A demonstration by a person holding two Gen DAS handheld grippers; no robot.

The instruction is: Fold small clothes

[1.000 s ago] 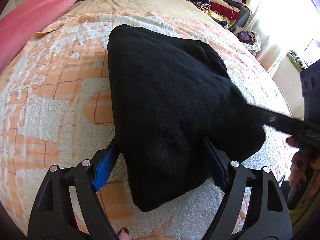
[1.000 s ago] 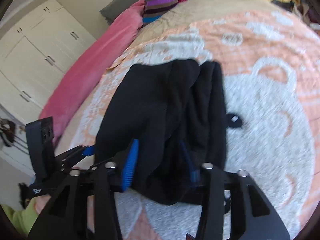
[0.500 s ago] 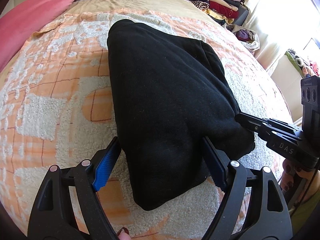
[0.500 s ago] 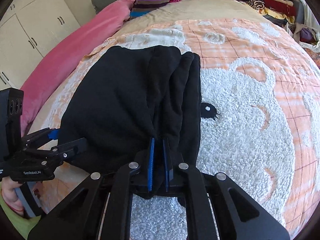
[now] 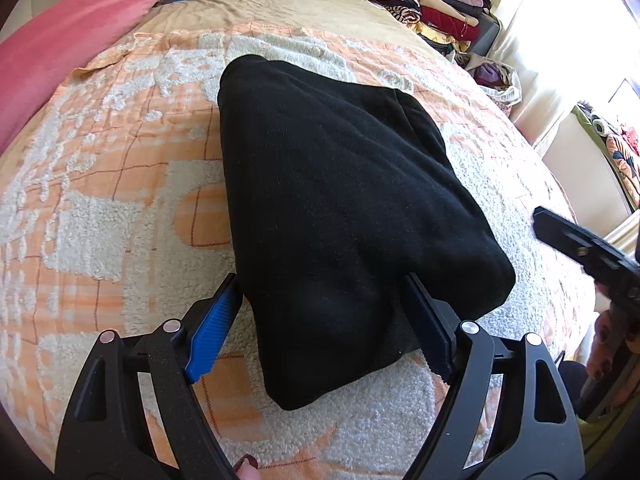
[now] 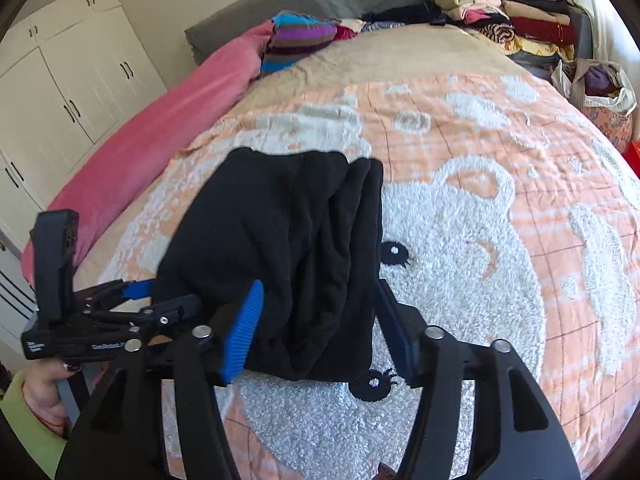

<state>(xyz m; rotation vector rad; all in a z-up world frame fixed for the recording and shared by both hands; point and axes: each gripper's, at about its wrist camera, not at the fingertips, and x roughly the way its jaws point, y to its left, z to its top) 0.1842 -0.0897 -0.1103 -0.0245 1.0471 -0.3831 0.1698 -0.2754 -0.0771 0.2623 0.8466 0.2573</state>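
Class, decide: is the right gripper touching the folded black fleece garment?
Cannot tell. In the right wrist view the open right gripper straddles the folded black fleece garment, whose cloth overlaps both blue pads, showing neither gap nor contact.

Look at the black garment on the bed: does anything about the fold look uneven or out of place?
Yes. In the right wrist view the black garment shows loose, bunched layers along its right edge rather than one flat edge. Both the left tongs and right tongs are open around its near end, gripping nothing.

The blanket (image 6: 500, 216) is free right of the garment (image 6: 288, 240); the pink duvet (image 6: 160, 144) and clothes piles (image 6: 512, 12) border it.
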